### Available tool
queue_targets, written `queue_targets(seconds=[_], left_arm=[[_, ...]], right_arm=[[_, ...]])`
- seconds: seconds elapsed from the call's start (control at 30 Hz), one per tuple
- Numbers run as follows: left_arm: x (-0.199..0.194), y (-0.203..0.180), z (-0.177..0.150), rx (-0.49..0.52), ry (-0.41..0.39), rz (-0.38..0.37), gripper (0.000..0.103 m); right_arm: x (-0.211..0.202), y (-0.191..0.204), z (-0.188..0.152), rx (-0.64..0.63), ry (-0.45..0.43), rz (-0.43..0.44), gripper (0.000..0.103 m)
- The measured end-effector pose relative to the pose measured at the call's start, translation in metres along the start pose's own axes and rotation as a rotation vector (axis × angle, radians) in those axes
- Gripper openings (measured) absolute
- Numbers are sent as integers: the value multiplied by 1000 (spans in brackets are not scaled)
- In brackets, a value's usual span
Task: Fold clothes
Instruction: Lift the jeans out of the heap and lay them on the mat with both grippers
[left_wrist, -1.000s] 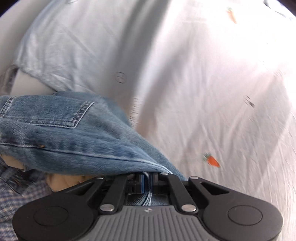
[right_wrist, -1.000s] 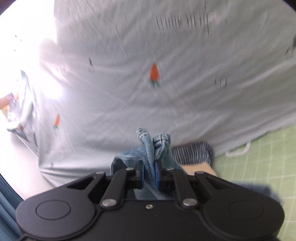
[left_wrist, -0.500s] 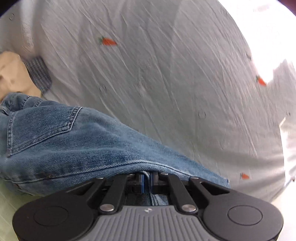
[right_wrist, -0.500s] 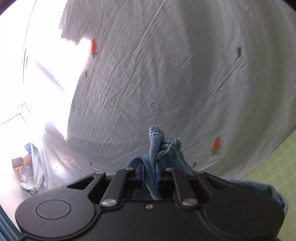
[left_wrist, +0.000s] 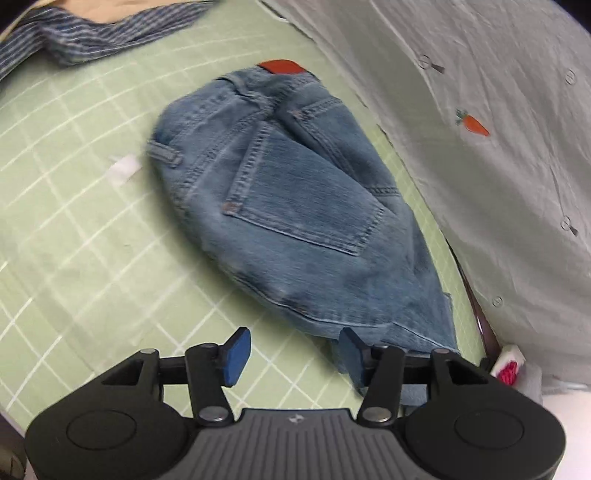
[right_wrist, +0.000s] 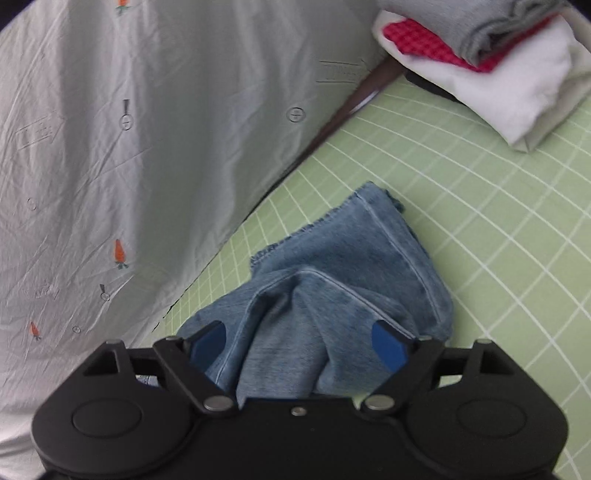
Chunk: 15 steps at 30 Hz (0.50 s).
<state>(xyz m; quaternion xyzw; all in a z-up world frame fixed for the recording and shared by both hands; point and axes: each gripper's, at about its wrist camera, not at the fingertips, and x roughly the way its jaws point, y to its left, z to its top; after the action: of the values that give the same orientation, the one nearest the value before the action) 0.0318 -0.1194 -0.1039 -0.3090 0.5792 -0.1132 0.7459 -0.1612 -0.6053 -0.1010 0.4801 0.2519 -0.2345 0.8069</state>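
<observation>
The denim shorts (left_wrist: 295, 206) lie flat on the green gridded table (left_wrist: 74, 221), hem end nearest the left gripper (left_wrist: 293, 350), whose blue fingers (left_wrist: 236, 350) stand spread and hold nothing. In the right wrist view, bunched denim (right_wrist: 332, 295) sits between the right gripper's (right_wrist: 299, 343) spread fingers (right_wrist: 388, 345), unclamped. Back pocket faces up; red waistband patch (left_wrist: 280, 67) at the far end. Both grippers hover low over the table.

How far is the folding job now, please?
Done: a folded stack sits at the mat's corner. In hand: the jeans lie on the mat, roughly doubled; left gripper and right gripper are open. Left: neatening the jeans, then the striped garment.
</observation>
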Motion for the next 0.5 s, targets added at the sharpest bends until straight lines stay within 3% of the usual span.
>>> queue_targets(seconds=[0.1, 0.23, 0.37, 0.5], left_arm=[[6, 9, 11, -70, -13, 2, 72], [20, 14, 26, -112, -15, 10, 90], [43, 17, 44, -178, 15, -21, 94], [70, 16, 62, -243, 67, -20, 94]], right_arm=[[1, -20, -1, 88, -9, 8, 98], [12, -37, -10, 169, 3, -42, 100], [26, -46, -24, 288, 11, -47, 103], [38, -62, -36, 491, -3, 34, 103]])
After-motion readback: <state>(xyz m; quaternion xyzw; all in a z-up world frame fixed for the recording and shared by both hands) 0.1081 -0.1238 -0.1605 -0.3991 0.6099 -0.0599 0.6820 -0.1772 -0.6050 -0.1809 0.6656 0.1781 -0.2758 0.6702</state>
